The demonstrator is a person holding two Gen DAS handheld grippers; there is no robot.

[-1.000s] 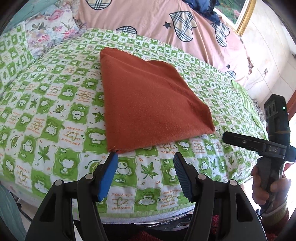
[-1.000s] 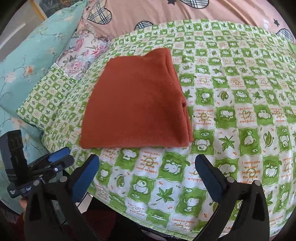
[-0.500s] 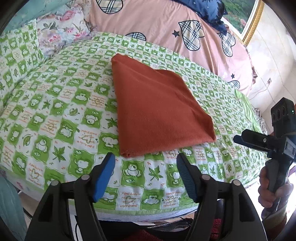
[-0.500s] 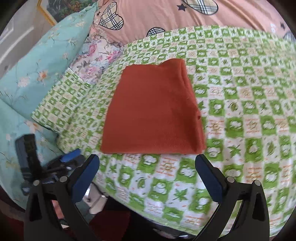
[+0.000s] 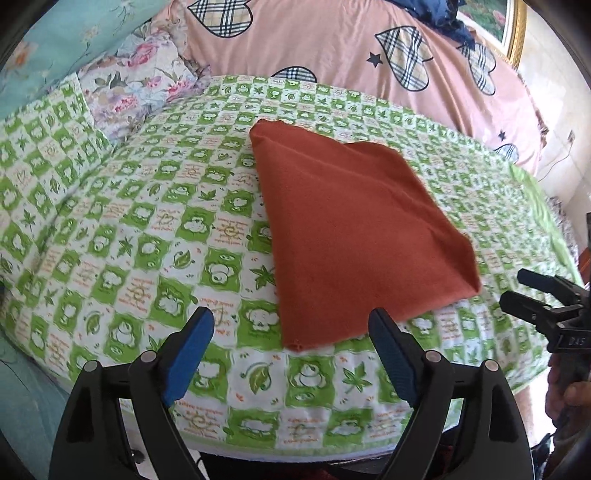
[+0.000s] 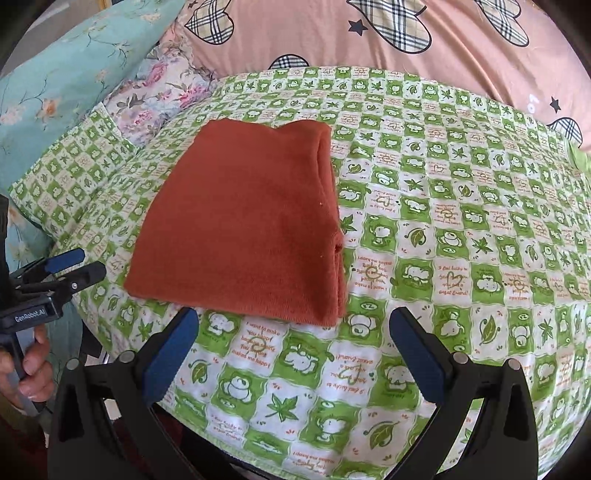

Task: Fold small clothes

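A rust-orange garment (image 5: pixel 354 236) lies folded into a flat rectangle on the green-and-white checked bedsheet (image 5: pixel 140 236); it also shows in the right wrist view (image 6: pixel 243 229). My left gripper (image 5: pixel 291 354) is open and empty, just short of the garment's near corner. My right gripper (image 6: pixel 291 350) is open and empty, close to the garment's near edge. Each gripper shows at the edge of the other's view, the right one (image 5: pixel 543 306) and the left one (image 6: pixel 59 273).
A pink quilt with plaid hearts (image 5: pixel 332 40) lies behind the sheet. Floral and teal pillows (image 6: pixel 74 74) sit at the left. The sheet's front edge (image 6: pixel 258 454) drops off below the grippers. A gold picture frame (image 5: pixel 515 29) hangs at the far right.
Both grippers have drawn back and shifted a little; the garment stays folded and still. The jaws stay open throughout.
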